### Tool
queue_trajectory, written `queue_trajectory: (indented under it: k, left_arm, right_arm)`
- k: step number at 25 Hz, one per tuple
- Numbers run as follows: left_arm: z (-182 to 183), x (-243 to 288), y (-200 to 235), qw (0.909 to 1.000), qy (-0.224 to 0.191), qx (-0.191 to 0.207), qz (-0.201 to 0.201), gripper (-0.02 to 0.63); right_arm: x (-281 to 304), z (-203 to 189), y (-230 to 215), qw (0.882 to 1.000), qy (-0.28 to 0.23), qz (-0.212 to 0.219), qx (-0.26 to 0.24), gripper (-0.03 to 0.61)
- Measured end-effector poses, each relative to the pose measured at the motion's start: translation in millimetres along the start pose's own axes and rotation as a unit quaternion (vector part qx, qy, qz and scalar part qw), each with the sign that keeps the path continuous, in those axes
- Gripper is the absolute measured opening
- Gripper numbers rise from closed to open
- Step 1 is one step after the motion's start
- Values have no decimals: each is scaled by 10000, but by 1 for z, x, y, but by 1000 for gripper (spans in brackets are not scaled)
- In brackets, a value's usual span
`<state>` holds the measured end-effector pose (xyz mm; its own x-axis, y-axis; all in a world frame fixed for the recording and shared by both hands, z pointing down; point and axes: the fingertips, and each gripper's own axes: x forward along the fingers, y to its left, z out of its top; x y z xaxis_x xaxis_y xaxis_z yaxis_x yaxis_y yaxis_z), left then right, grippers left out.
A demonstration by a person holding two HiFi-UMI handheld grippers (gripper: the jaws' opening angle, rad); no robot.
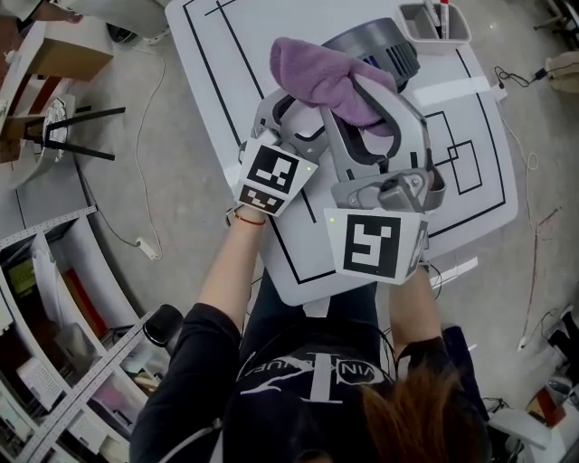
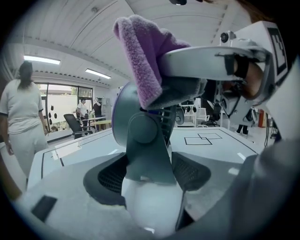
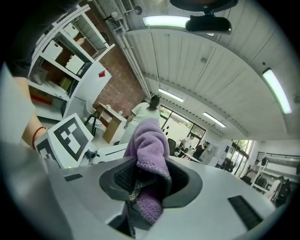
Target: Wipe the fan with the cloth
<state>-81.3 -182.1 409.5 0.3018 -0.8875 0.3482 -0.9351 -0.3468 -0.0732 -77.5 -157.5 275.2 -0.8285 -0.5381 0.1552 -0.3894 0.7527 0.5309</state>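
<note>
A grey fan [image 1: 384,45] stands on the white table [image 1: 226,81] with black lines. In the left gripper view its stand and white base [image 2: 147,187] fill the gap between the jaws, and my left gripper [image 2: 150,180] grips it from both sides. A purple cloth [image 1: 317,68] lies over the top of the fan head [image 2: 136,117]. My right gripper [image 1: 362,95] is shut on that cloth [image 3: 150,154], which bunches between its pads. The right gripper [image 2: 211,61] reaches over the fan from the right, above the left gripper [image 1: 294,118].
A small grey tray [image 1: 434,23] with pens sits at the table's far right. Shelving [image 1: 54,298] and a black-legged stand [image 1: 72,131] are on the floor at left, and cables run beside the table. A person [image 2: 21,117] stands beyond the table.
</note>
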Motion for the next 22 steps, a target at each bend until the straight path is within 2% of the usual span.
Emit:
queue_trajectory:
  k: [4, 14, 20, 22]
  left_arm:
    - [0, 0, 1, 10000, -2, -25, -5, 301]
    - [0, 1, 0, 9999, -5, -102, -12, 302]
    - [4, -2, -4, 9999, -19, -148, -29, 302]
    - [4, -2, -5, 9999, -17, -158, -45, 302]
  right_arm:
    - [-3, -6, -27, 9985, 24, -295, 451, 130]
    - [-9, -22, -62, 9928, -47, -381, 1134, 132]
    - [-17, -42, -100, 9747, -157, -721, 2109, 130]
    - [-16, -51, -107, 9670, -204, -677, 2446, 130]
